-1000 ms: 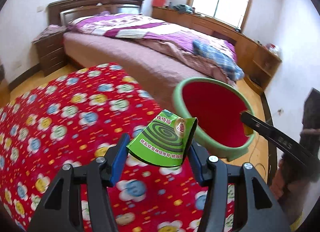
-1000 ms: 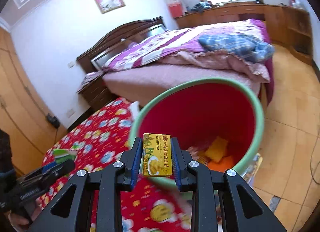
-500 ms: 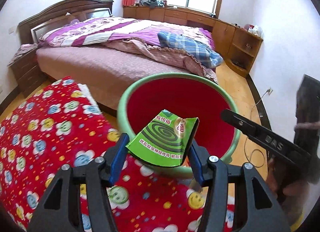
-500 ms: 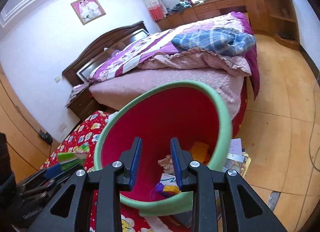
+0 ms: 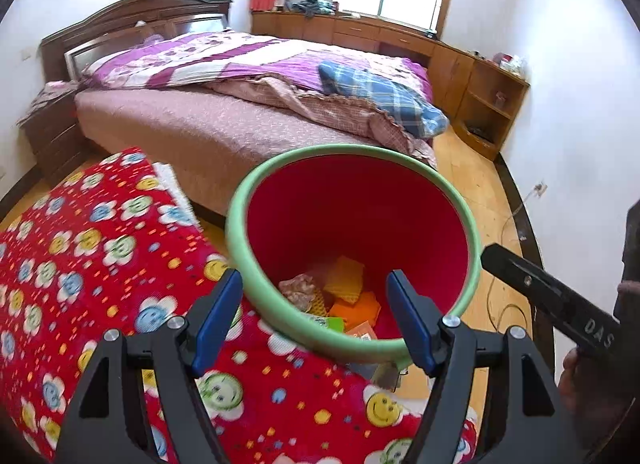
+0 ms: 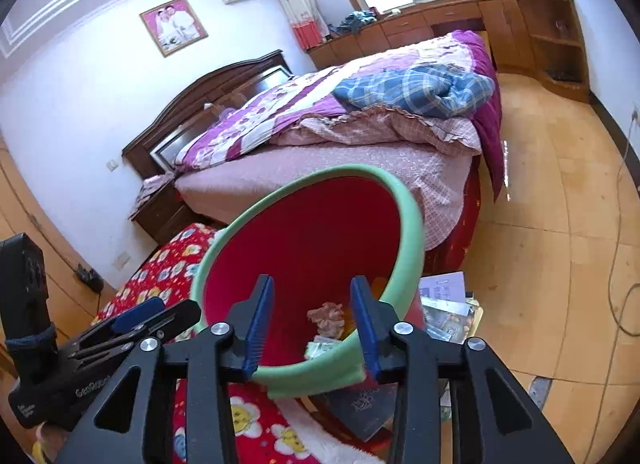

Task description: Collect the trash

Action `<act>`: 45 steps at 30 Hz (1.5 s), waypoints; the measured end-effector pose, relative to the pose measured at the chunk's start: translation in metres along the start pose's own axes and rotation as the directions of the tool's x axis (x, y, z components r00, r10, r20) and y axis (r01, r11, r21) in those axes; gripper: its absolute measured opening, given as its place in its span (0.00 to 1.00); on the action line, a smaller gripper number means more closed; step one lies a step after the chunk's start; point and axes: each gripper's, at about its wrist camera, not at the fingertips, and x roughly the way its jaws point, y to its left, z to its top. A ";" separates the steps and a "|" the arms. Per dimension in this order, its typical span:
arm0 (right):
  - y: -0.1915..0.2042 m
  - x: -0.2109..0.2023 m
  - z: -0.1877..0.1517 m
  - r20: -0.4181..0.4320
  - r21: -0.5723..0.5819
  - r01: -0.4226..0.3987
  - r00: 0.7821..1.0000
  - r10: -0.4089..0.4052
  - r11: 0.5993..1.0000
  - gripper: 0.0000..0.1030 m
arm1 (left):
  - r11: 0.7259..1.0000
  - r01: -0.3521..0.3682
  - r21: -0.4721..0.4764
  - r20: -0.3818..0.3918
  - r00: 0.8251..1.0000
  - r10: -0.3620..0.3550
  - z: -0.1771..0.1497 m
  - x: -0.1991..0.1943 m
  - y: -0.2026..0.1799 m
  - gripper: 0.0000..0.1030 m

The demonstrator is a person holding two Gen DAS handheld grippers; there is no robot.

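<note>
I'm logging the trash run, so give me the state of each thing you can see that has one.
Left hand-held gripper: open, empty, jaws just opening.
Right hand-held gripper: open, empty, jaws just opening.
Green-rimmed red plastic bin: upright, holding scraps at the bottom.
Orange and green wrappers: lying inside the bin.
Bed with purple quilt: unmade.

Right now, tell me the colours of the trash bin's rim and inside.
The trash bin has a pale green rim and a red inside; the left wrist view shows it best.
</note>
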 end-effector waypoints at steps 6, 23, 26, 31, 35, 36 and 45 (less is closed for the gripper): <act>0.021 -0.006 -0.007 -0.014 -0.057 -0.026 1.000 0.025 0.998 0.45 | 0.997 -0.027 -0.076 0.010 1.000 0.028 -0.011 -0.028 0.019 0.72; 0.113 -0.031 -0.052 -0.058 -0.257 -0.111 0.993 0.100 0.960 0.70 | 0.938 -0.259 -0.232 0.021 0.963 0.271 -0.066 -0.118 0.082 0.72; 0.129 -0.033 -0.064 -0.063 -0.292 -0.128 0.991 0.114 0.948 0.70 | 0.927 -0.276 -0.254 0.030 0.956 0.293 -0.076 -0.135 0.090 0.72; 0.153 -0.040 -0.082 -0.095 -0.334 -0.174 0.984 0.150 0.926 0.70 | 0.906 -0.310 -0.289 0.035 0.942 0.334 -0.092 -0.161 0.101 0.72; 0.169 -0.048 -0.095 -0.092 -0.373 -0.194 0.981 0.172 0.907 0.70 | 0.884 -0.346 -0.313 0.038 0.926 0.376 -0.105 -0.180 0.106 0.72; 0.172 -0.050 -0.098 -0.091 -0.379 -0.198 0.980 0.177 0.904 0.70 | 0.879 -0.352 -0.321 0.038 0.923 0.383 -0.110 -0.184 0.107 0.72; 0.195 -0.067 -0.124 -0.074 -0.439 -0.221 0.975 0.210 0.871 0.70 | 0.838 -0.384 -0.388 0.048 0.899 0.435 -0.137 -0.216 0.118 0.72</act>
